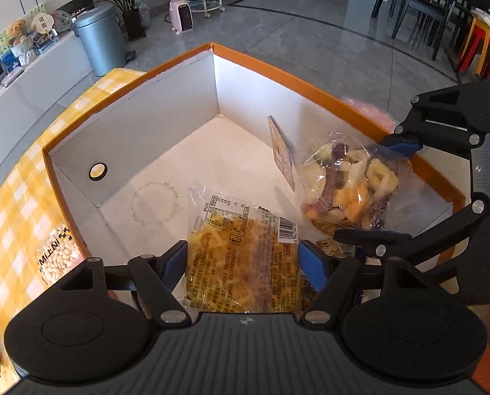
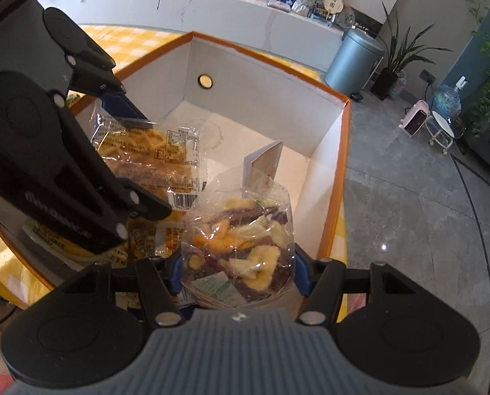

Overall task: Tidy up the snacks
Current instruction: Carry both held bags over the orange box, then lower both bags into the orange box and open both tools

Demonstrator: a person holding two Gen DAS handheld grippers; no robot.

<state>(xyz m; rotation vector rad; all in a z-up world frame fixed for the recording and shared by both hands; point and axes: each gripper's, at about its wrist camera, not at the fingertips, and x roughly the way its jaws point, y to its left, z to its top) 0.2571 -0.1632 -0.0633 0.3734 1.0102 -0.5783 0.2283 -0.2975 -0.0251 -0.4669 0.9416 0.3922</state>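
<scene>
My left tool (image 1: pixel 243 256) grips the yellow noodle packet (image 1: pixel 241 256), my right tool (image 2: pixel 236 270) the mixed snack bag (image 2: pixel 241 247), both over the box (image 1: pixel 166 105). Only my left view shows the bean packet (image 1: pixel 59 255) on the tabletop (image 1: pixel 11 204).

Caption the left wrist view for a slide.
Left gripper holds a yellow snack packet over the orange-rimmed box.

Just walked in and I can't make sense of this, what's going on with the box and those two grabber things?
A person is packing snacks into an orange-edged box on a yellow checked tablecloth, using a handheld gripper in each hand. The left gripper is shut on a yellow snack packet, held over the box floor. The right gripper is shut on a clear bag of mixed dried fruit chips beside it. A bag of white beans lies outside the box on the cloth.
</scene>
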